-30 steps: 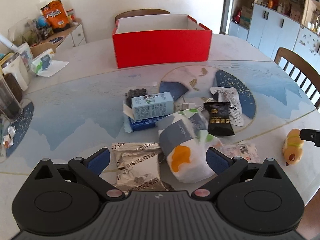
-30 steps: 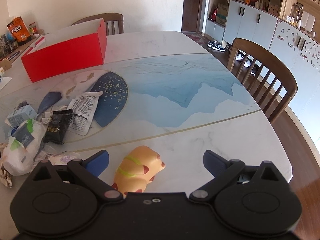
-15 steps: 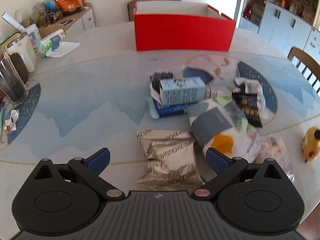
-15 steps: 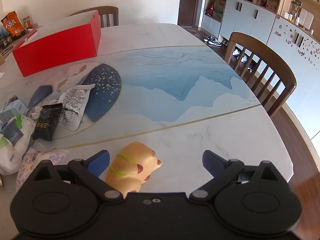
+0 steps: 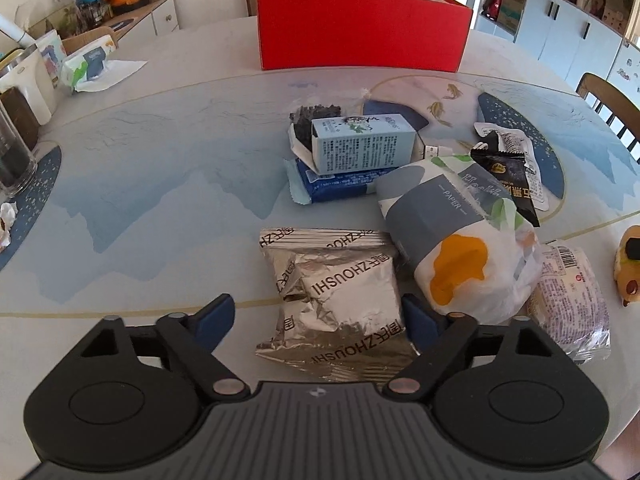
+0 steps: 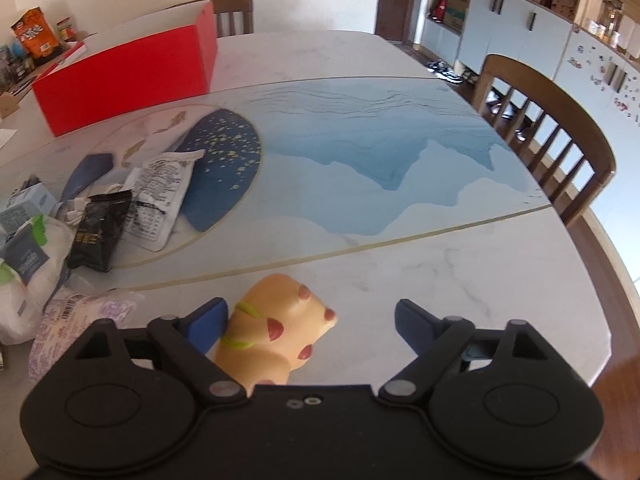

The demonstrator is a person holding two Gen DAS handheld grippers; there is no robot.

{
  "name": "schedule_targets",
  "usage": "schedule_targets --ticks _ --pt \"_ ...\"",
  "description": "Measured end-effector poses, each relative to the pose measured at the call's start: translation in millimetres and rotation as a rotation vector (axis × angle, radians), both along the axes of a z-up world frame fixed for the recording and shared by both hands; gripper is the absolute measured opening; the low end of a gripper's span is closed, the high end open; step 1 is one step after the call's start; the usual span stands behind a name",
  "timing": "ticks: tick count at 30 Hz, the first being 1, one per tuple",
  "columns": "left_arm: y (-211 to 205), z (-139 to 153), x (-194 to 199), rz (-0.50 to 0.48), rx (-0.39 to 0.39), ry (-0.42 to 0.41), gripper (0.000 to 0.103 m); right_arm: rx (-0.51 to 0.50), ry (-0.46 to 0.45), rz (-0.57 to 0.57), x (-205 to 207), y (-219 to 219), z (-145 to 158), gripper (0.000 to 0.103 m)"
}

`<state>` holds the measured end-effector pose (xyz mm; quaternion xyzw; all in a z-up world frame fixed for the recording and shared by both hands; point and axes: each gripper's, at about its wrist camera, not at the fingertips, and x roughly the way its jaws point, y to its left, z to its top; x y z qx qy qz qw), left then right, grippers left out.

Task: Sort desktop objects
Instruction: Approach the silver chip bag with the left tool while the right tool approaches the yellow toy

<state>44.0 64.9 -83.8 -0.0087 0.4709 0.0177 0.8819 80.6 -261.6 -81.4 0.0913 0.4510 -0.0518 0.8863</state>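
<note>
— Left gripper [image 5: 318,314]: spread wide, straddling silver foil packets [image 5: 340,296] on table [image 5: 160,168].
— Right gripper [image 6: 310,318]: spread too, yellow squishy toy [image 6: 276,332] between fingers, touching left one. Red box [image 5: 360,34] far behind.

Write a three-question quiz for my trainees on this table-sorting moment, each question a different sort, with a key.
1. True or false: the left gripper is shut on the silver foil packets.
2. Which thing lies between the right gripper's open fingers? A) black sachet B) orange squishy toy C) light blue carton
3. Fill in: the likely sorting container at the table's far side is the ____ box.

Key: 1 false, its fingers are open either side of the packets; 2 B; 3 red.
</note>
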Motion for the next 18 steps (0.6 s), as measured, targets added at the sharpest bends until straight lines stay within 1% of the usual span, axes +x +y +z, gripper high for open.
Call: schedule_targets --ticks 1,3,5,7,8,10,13,18 --pt "-0.9 0.3 0.4 -0.002 -0.001 -0.001 0.078 0.004 -0.001 0.006 0.7 1.1 0.0 0.084" --pt "-2.2 0.5 1.0 -0.005 -0.008 0.0 0.071 0.015 -0.002 0.017 1.8 1.8 -0.2 0.078" --pt "-2.2 0.3 1.4 -0.001 -0.017 0.001 0.069 0.039 0.005 0.026 3.4 1.0 -1.2 0.071" --pt "-2.1 0.8 1.1 0.002 -0.027 0.0 0.063 0.061 0.007 0.032 4.1 0.1 -2.0 0.066" --pt "-2.9 1.5 0.4 0.002 -0.024 -0.003 0.063 0.07 0.004 0.037 3.9 -0.2 -1.8 0.06" --pt "-5.9 2.8 -0.8 0.007 -0.006 -0.011 0.061 0.078 -0.005 0.051 3.3 0.1 -0.3 0.059" --pt "-7.0 4.3 -2.7 0.025 -0.006 -0.013 0.057 0.076 -0.014 0.069 1.4 0.7 0.7 0.057" --pt "-8.6 9.8 -9.2 0.066 -0.008 -0.023 0.056 0.074 -0.04 0.093 -3.0 -5.5 6.3 0.056"
